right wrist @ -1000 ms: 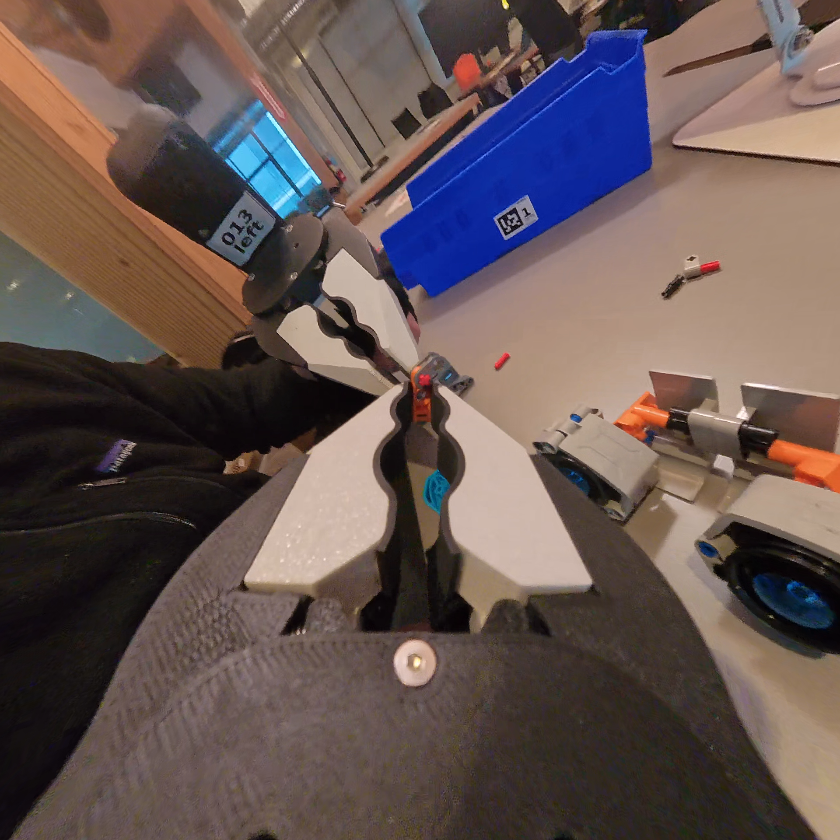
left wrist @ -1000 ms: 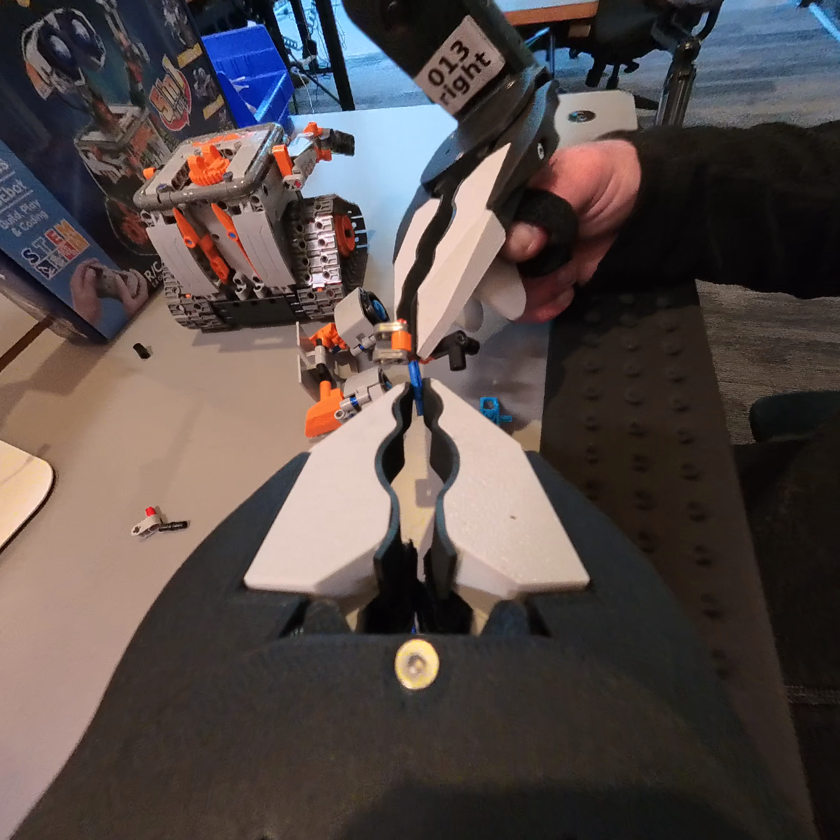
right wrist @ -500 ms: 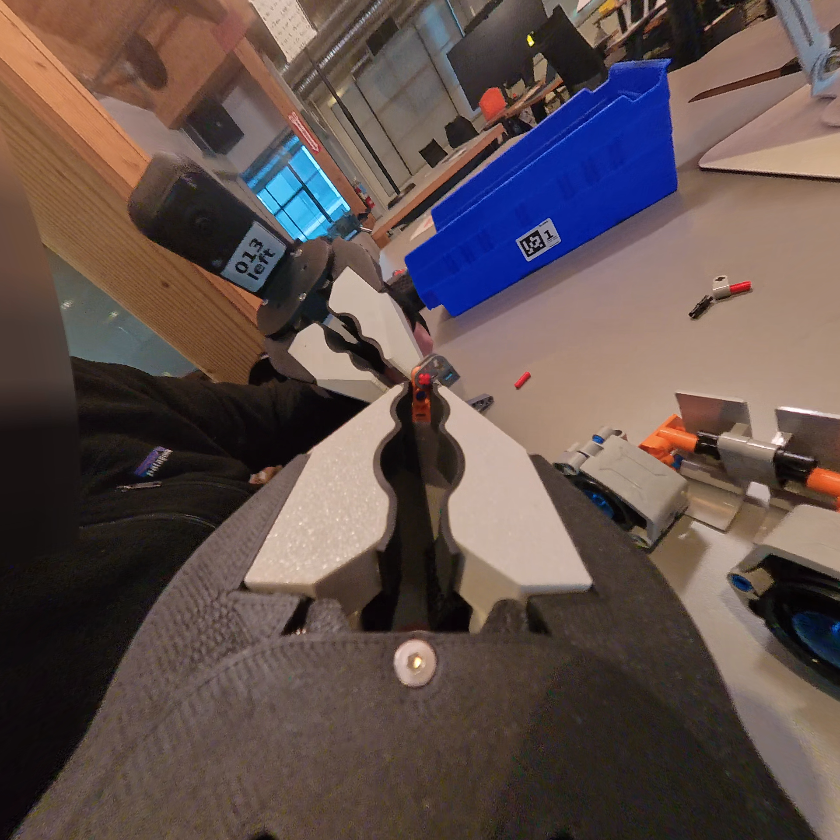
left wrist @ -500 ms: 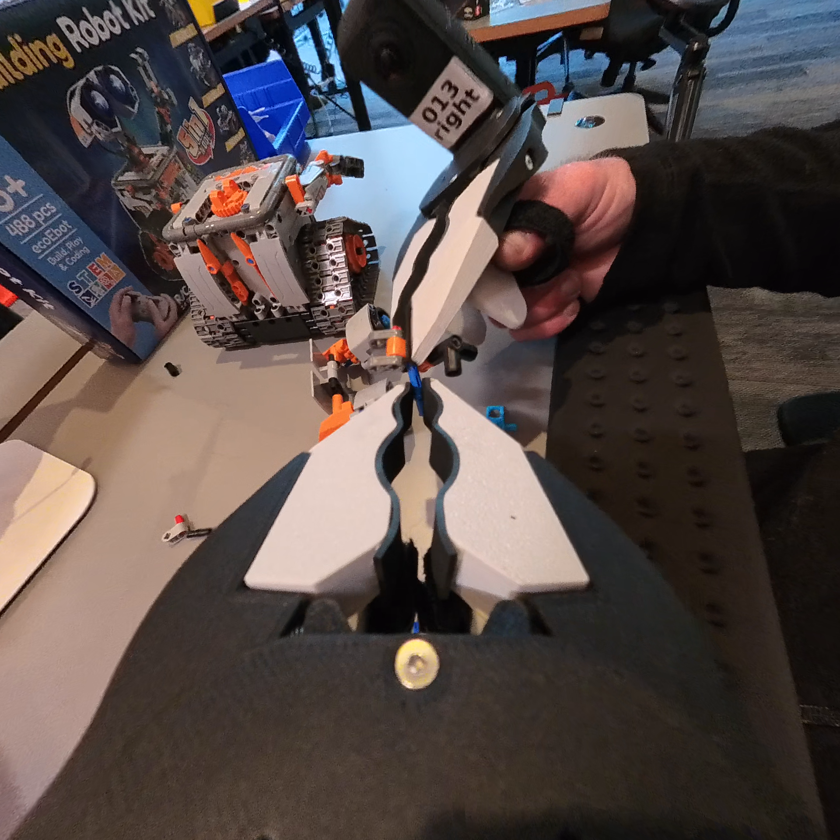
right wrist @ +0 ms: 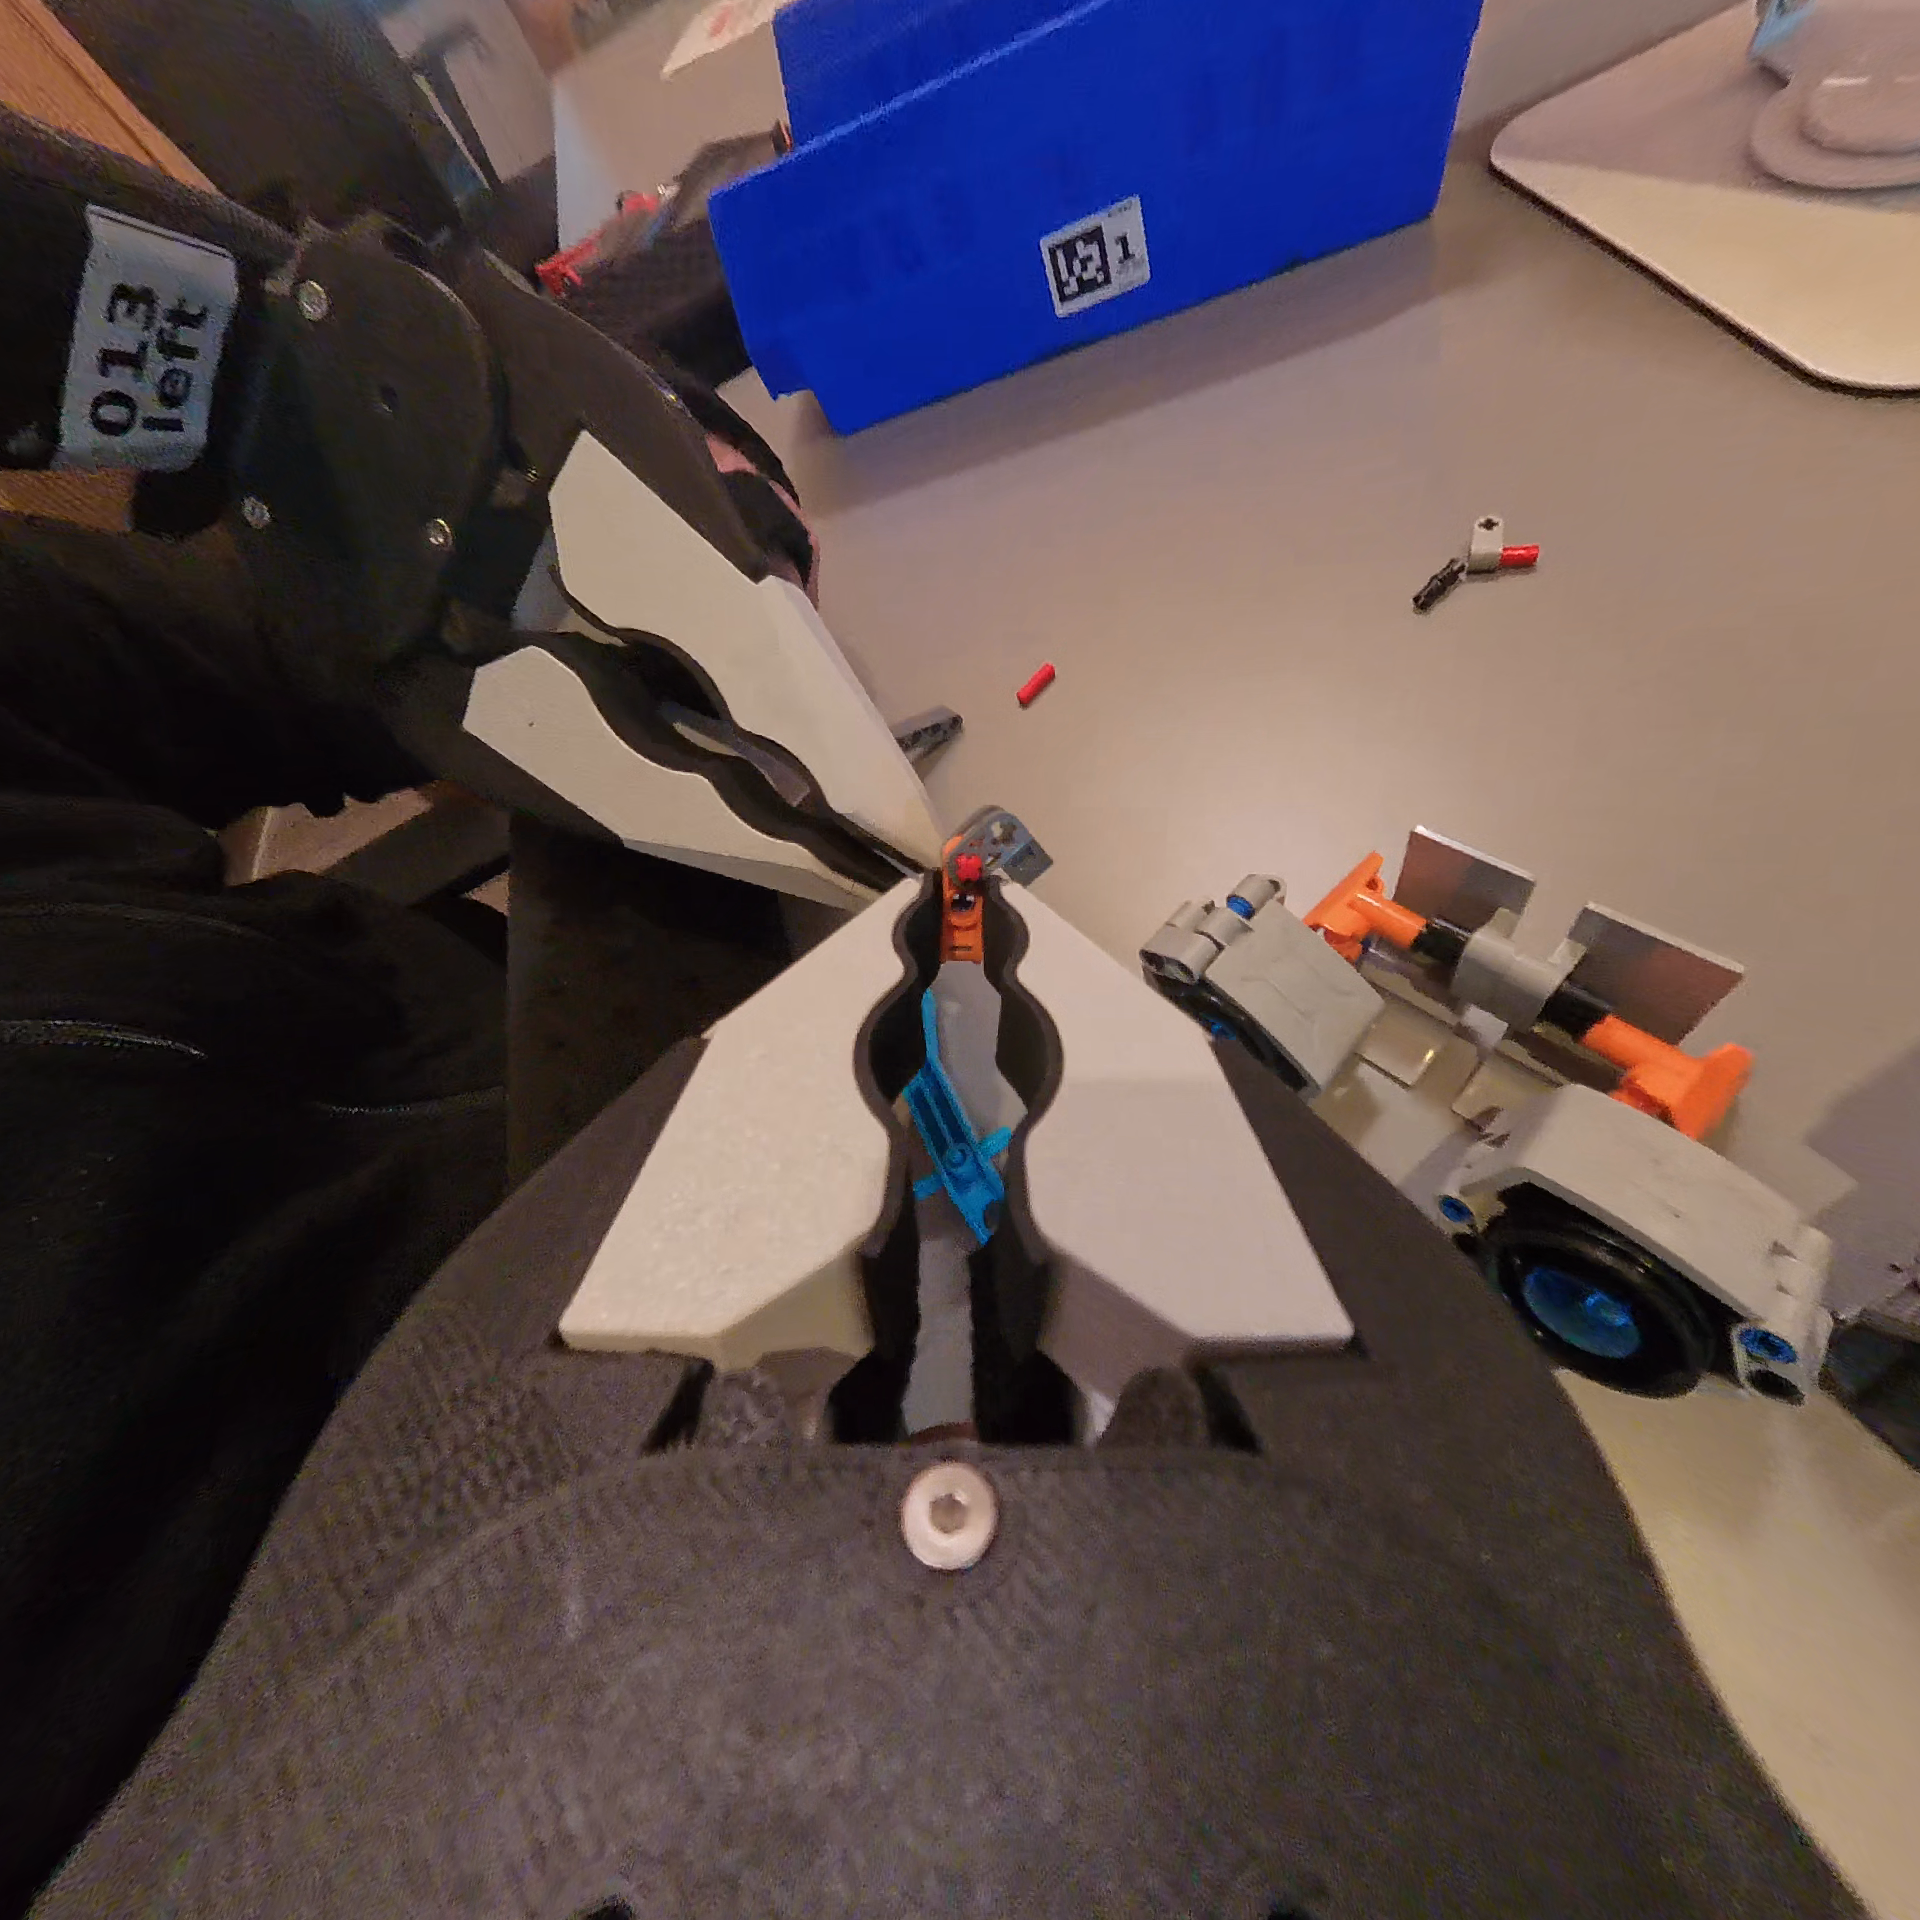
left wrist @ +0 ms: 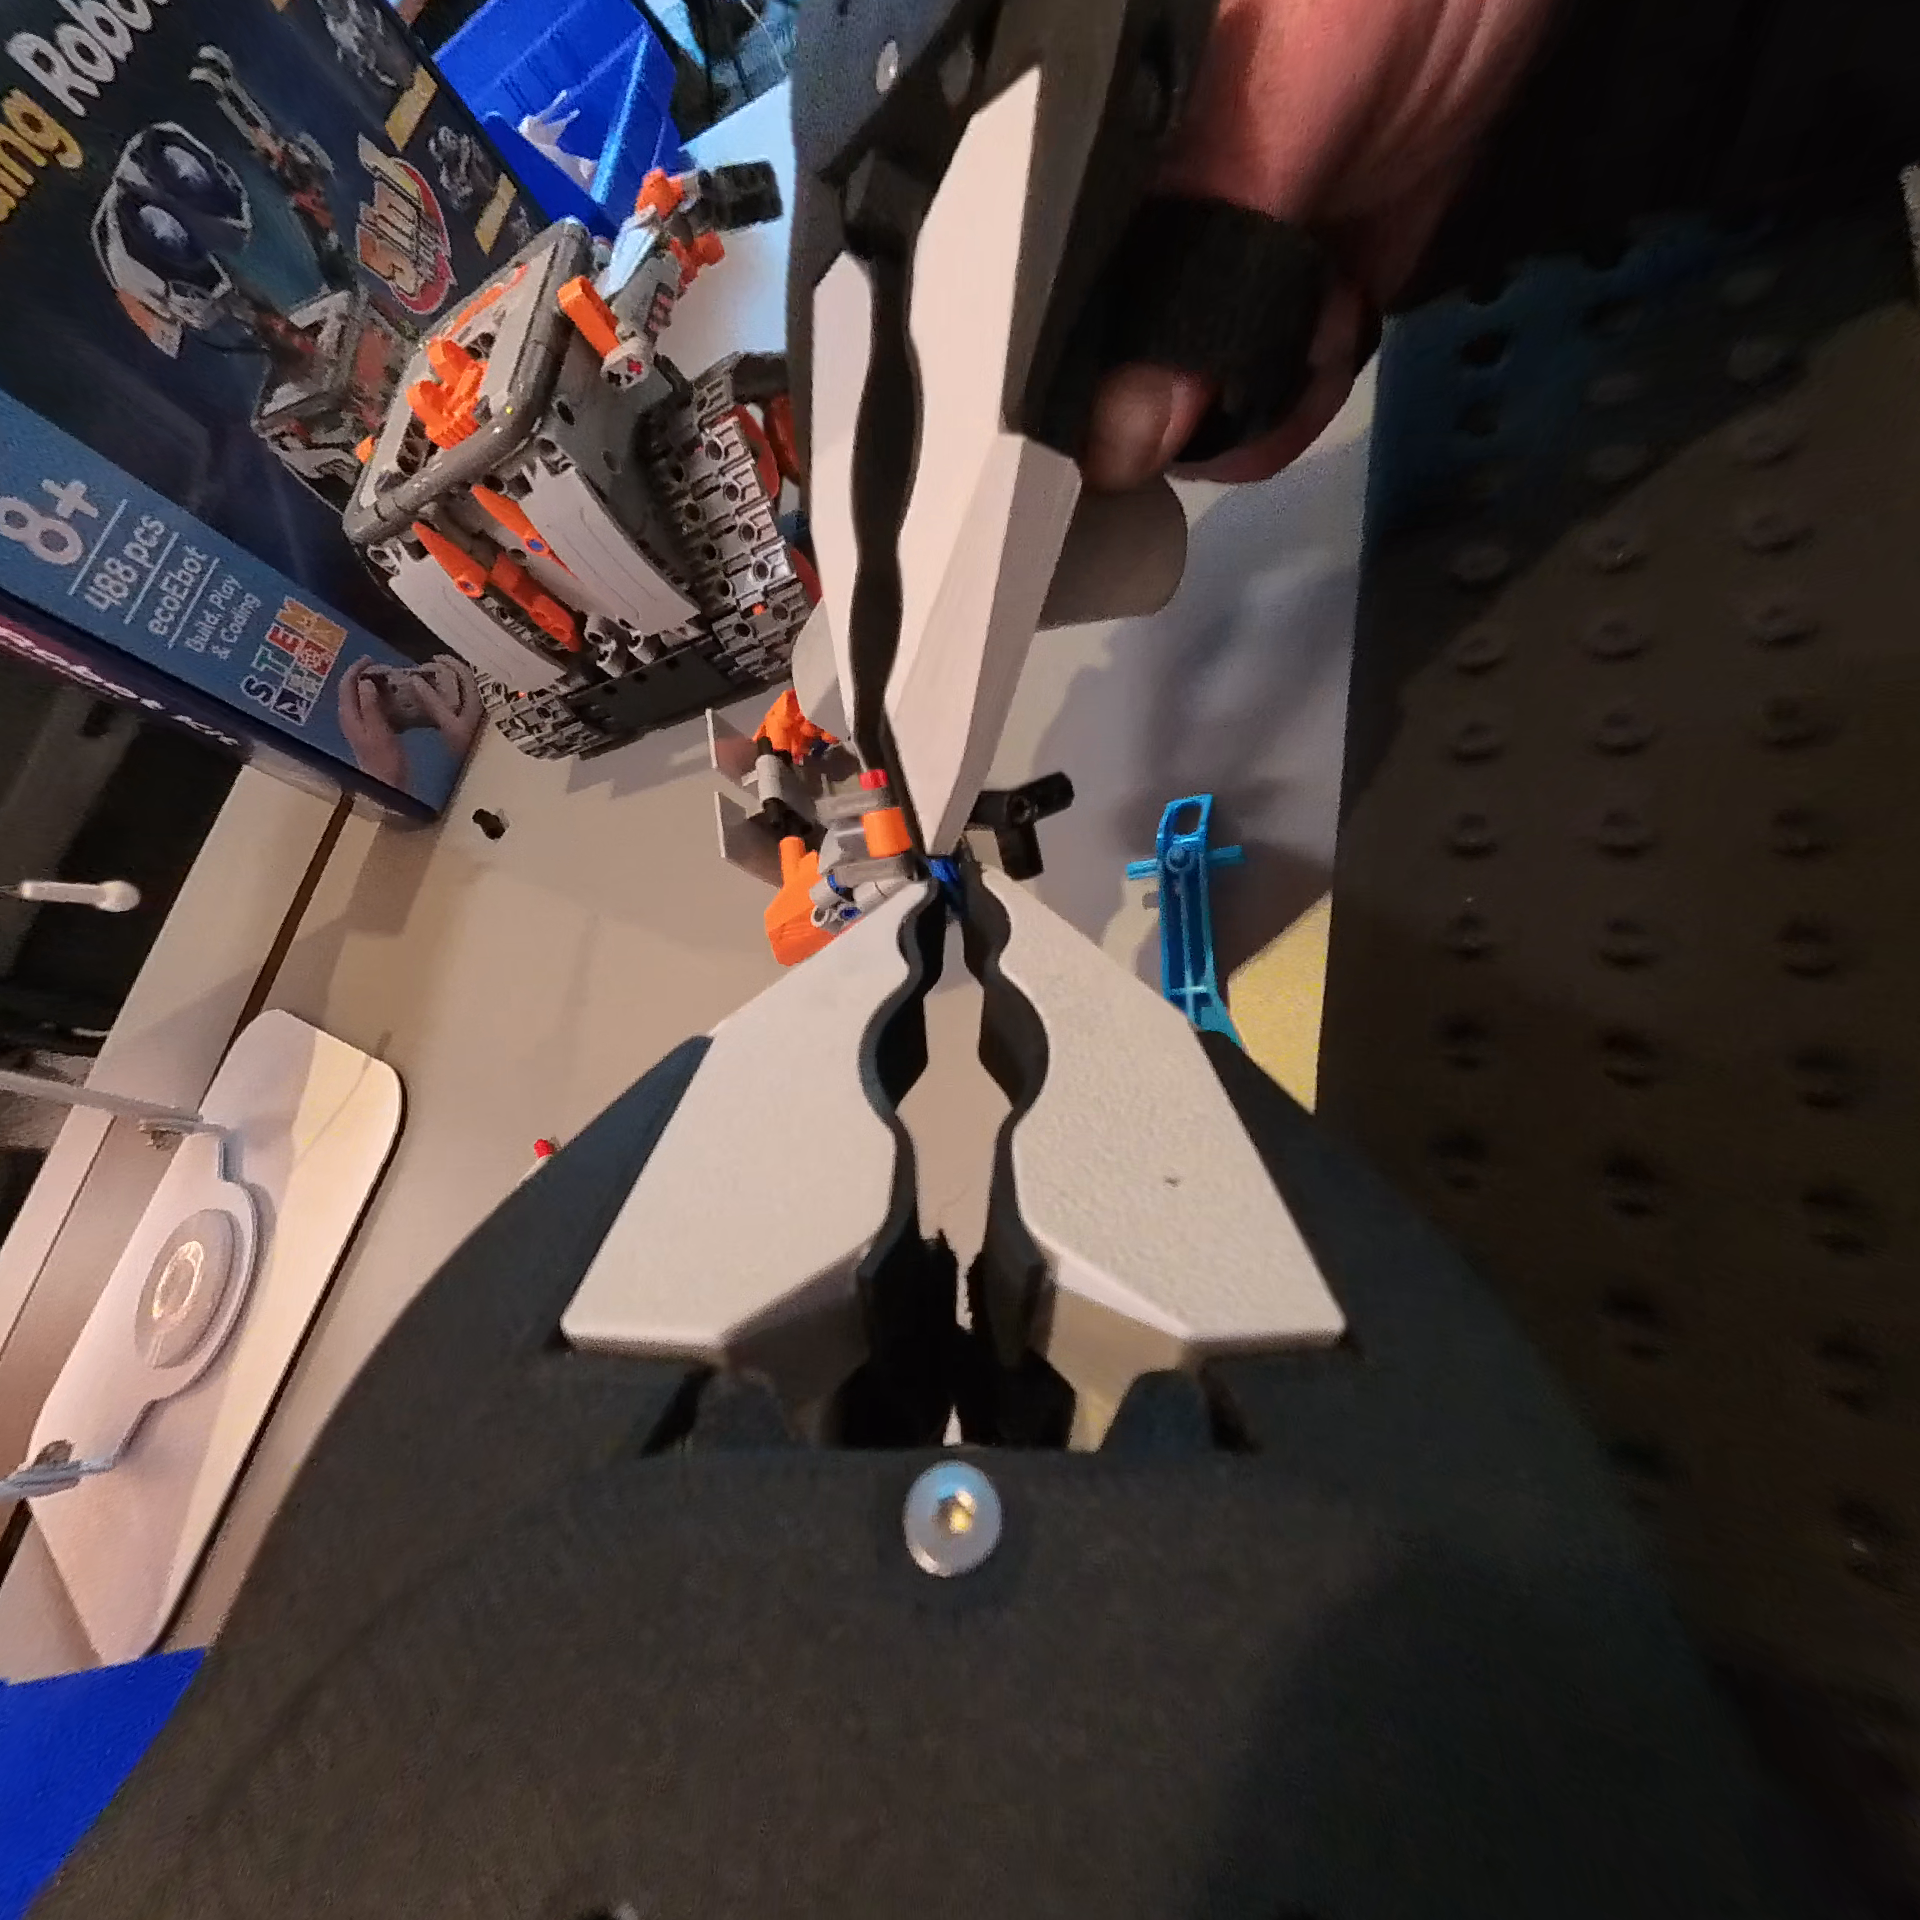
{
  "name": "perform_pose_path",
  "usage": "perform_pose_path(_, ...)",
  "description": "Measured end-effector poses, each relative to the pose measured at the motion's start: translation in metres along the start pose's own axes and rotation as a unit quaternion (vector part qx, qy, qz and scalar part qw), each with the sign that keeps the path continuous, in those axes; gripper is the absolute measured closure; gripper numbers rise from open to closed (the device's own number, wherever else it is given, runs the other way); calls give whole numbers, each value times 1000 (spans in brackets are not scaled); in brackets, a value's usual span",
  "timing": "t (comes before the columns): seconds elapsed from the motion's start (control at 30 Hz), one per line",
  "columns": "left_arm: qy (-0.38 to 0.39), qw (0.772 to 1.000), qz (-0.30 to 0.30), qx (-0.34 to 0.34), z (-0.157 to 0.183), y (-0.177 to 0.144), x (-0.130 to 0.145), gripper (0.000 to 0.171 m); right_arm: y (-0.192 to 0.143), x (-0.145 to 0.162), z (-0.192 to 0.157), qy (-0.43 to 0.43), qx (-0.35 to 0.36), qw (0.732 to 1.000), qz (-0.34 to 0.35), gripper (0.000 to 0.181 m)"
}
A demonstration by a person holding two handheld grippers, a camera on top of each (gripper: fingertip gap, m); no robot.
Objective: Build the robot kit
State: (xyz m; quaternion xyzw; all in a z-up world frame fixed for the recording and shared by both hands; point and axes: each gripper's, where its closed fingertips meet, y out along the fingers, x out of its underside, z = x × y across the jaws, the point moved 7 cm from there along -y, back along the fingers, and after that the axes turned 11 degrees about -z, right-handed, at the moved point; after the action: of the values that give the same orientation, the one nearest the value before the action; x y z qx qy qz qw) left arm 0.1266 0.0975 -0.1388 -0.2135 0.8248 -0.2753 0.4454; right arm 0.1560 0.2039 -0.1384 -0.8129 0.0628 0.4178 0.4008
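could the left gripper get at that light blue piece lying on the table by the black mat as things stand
Probably not right now: the left gripper is shut on a small blue pin and meets the right gripper tip to tip. The light blue piece lies uncovered just beside them.

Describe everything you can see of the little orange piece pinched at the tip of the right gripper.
The small orange plastic building-toy connector sits clamped between the fingertips of the right gripper, its jaws closed on it. It is short and blocky, standing along the fingers, with a red pin end poking from its far end. A grey holed connector is joined to it. The left gripper meets it tip to tip, pinching a small blue pin. It hangs above the grey tabletop.
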Motion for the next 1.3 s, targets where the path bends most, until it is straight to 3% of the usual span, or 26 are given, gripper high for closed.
perform_pose_path(0.13,10,1000,10,-7,2,-1,-6,171,17,10,0,-12,4,999,-36,175)
perform_pose_path(0.2,30,999,-19,-25,3,4,0,171,19,13,2,-9,12,999,-38,176)
perform_pose_path(0.33,-4,999,-41,35,3,12,13,171,11,16,10,1,24,999,-32,175)
perform_pose_path(0.43,-12,997,-62,39,-1,15,21,171,9,17,16,9,29,999,-18,175)
perform_pose_path(0.77,4,997,-58,55,8,24,16,171,-53,18,24,26,56,993,101,175)
perform_pose_path(0.9,7,994,-17,109,20,18,-12,167,-90,32,19,25,83,987,134,175)
perform_pose_path(1.07,96,981,3,166,54,31,-68,158,-123,59,14,41,104,978,177,175)
perform_pose_path(1.17,68,975,-5,214,71,44,-95,152,-132,78,11,54,120,973,190,175)
perform_pose_path(1.3,-6,968,-53,245,97,61,-107,149,-140,95,8,63,126,969,205,175)
